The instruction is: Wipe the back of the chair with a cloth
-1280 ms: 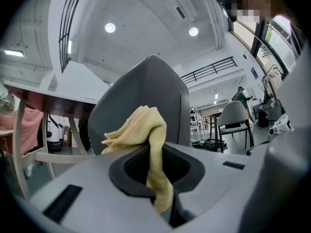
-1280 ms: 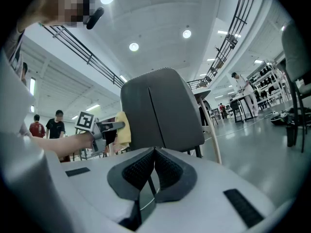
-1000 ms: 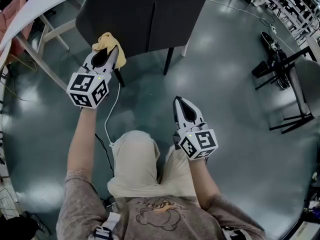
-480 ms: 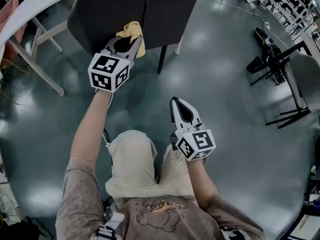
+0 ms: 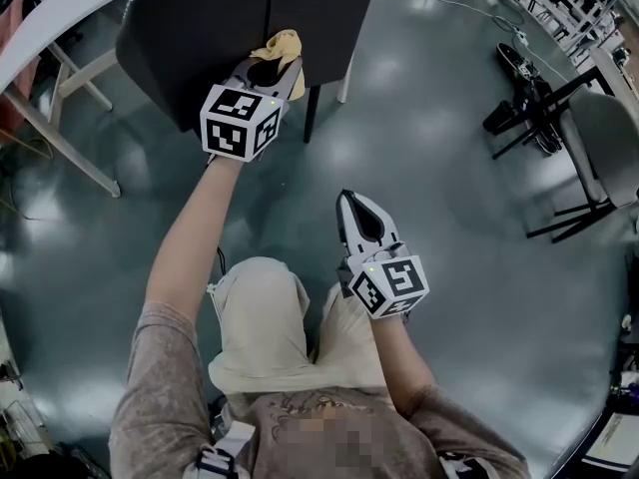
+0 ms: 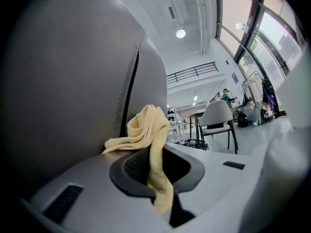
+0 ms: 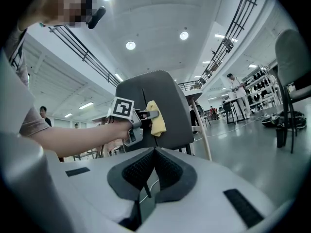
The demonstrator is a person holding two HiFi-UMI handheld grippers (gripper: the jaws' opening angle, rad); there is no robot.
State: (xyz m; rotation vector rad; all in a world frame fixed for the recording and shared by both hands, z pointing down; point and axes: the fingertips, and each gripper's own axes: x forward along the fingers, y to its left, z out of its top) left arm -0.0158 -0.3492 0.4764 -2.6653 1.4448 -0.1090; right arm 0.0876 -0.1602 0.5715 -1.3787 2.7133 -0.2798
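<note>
A dark grey chair (image 5: 220, 18) stands ahead of me, its back turned to me. My left gripper (image 5: 283, 60) is shut on a yellow cloth (image 5: 283, 46) and presses it against the chair back (image 6: 73, 81), close to the vertical seam. In the left gripper view the cloth (image 6: 148, 135) bunches up between the jaws and hangs down over them. From the right gripper view, the cloth (image 7: 156, 118) lies flat on the chair back (image 7: 167, 106). My right gripper (image 5: 355, 206) hangs low near my legs, shut and holding nothing.
A white table (image 5: 60, 8) with pale legs stands just behind the chair at the left. Black stands and another grey chair (image 5: 599, 138) are at the right. A white cable (image 5: 215, 267) runs over the glossy grey floor (image 5: 439, 168) near my feet.
My left gripper has carried the cloth to the right and upward across the chair back, from its left edge to the middle seam. The right gripper has barely moved.
</note>
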